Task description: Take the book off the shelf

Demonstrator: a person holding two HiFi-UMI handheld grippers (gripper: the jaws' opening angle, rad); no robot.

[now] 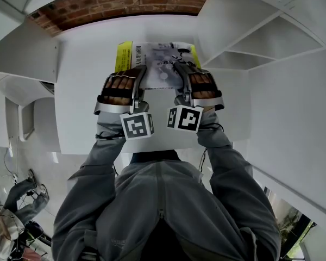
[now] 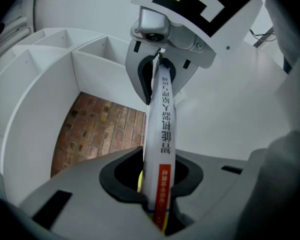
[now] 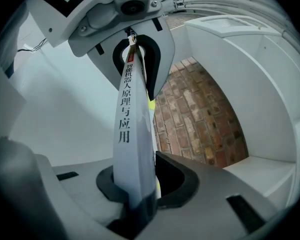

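Clamped tight on the book point(image 1: 160, 58) along its near edge with the jaws of the left gripper point(image 1: 131, 76) and the right gripper point(image 1: 186, 74). In head view only: cover up, flat over a white shelf board point(image 1: 87, 102). In gripper views only: spine lettering point(image 3: 125, 114), brick wall point(image 2: 97, 129) behind the compartment.

Left tool point(image 1: 140, 75), right tool point(image 1: 180, 72): both clamped.

White shelf unit point(image 1: 282, 42) of open compartments, brick wall point(image 1: 125, 1) behind, broad flat white surface point(image 1: 81, 91) in front
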